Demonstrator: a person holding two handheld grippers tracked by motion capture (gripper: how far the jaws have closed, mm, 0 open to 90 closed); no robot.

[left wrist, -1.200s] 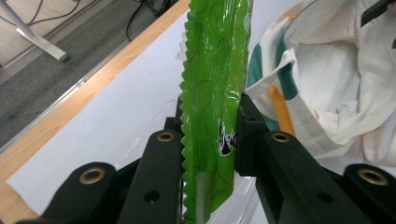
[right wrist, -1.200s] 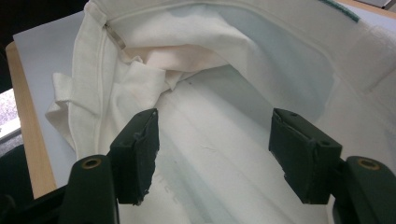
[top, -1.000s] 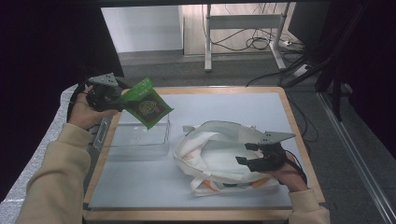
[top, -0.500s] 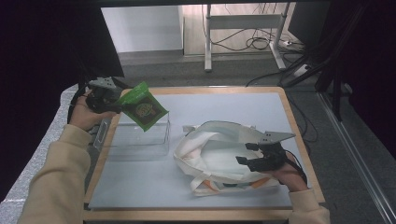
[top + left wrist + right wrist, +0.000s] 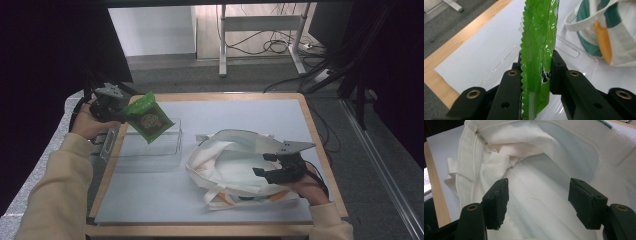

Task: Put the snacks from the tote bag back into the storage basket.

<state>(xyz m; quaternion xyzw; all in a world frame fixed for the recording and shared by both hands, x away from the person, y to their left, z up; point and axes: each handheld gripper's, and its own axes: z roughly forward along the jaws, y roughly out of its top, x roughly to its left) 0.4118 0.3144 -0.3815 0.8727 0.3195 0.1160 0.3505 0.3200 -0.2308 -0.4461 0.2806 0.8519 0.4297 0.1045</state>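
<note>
A green snack packet hangs tilted over the far left corner of a clear plastic tray. My left gripper is shut on the packet's edge. In the left gripper view the packet stands upright, pinched between the two black pads, with the left gripper above the tray. A white tote bag lies on the mat with its mouth gaping. My right gripper is at the bag's right rim, open. In the right gripper view the bag's inside lies between the wide-apart jaws of the right gripper.
A grey mat covers the wooden table. The bag's outside shows teal and orange print. Beyond the table's far edge are floor, desk legs and cables. Dark curtains stand on both sides.
My left hand has lowered the green packet a little, down and slightly left toward the tray. The right gripper and the bag have not moved.
</note>
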